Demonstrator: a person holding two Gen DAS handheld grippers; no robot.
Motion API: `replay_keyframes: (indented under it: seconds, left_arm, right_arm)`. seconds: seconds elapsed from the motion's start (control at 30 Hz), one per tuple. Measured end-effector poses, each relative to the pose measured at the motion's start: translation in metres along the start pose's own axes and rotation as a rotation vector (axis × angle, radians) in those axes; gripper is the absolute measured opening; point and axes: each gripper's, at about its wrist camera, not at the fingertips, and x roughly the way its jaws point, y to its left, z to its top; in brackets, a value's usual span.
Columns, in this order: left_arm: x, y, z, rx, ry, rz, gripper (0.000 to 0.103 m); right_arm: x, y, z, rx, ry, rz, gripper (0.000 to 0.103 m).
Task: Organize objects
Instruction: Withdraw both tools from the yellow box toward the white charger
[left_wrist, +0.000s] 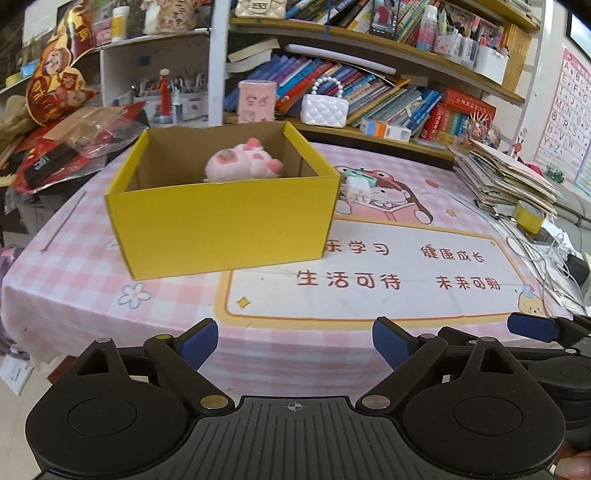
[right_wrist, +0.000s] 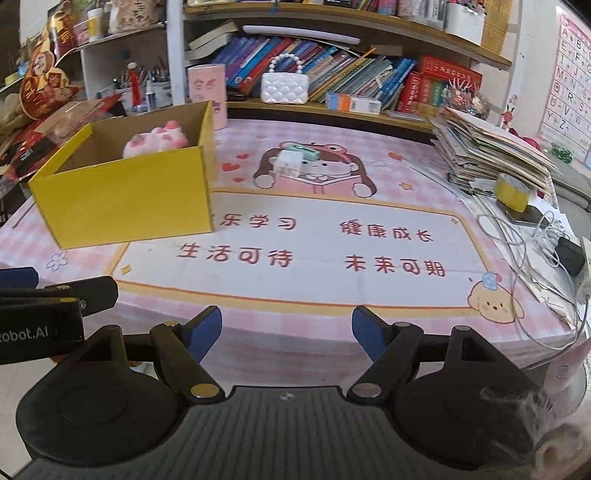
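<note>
An open yellow cardboard box (left_wrist: 225, 221) (right_wrist: 129, 199) stands on the pink table mat, and a pink plush toy (left_wrist: 243, 160) (right_wrist: 157, 142) lies inside it. To the right of the box a small white cube (left_wrist: 356, 188) (right_wrist: 288, 164) sits with a mint-green item (left_wrist: 360, 173) (right_wrist: 306, 151) touching it. My left gripper (left_wrist: 295, 339) hovers at the table's near edge, open, nothing between its blue pads. My right gripper (right_wrist: 288, 328) hangs beside it, also open and empty. One of its blue pads (left_wrist: 532, 326) shows in the left wrist view.
A stack of papers and books (right_wrist: 495, 151) with a yellow tape roll (right_wrist: 511, 192) fills the table's right side, with cables (right_wrist: 532, 251) and a black adapter nearby. Bookshelves (right_wrist: 332, 74), a white quilted purse (right_wrist: 284, 86) and a pink cylinder (right_wrist: 207, 92) stand behind.
</note>
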Motion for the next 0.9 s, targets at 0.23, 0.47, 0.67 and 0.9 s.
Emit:
replay_keyframes:
  seconds: [0.23, 0.47, 0.67, 0.9]
  left_arm:
    - [0.026, -0.027, 0.017, 0.018, 0.024, -0.027, 0.093]
    - [0.056, -0.054, 0.033, 0.016, 0.050, -0.043, 0.093]
    - [0.081, -0.077, 0.052, 0.005, 0.050, -0.038, 0.093]
    - [0.109, -0.104, 0.068, -0.006, 0.067, -0.020, 0.093]
  right_arm:
    - [0.018, -0.031, 0.014, 0.020, 0.013, -0.028, 0.078]
    - [0.044, -0.063, 0.032, 0.022, 0.053, -0.043, 0.078]
    - [0.069, -0.091, 0.055, 0.008, 0.062, -0.040, 0.078]
    - [0.098, -0.122, 0.075, -0.001, 0.076, -0.026, 0.078]
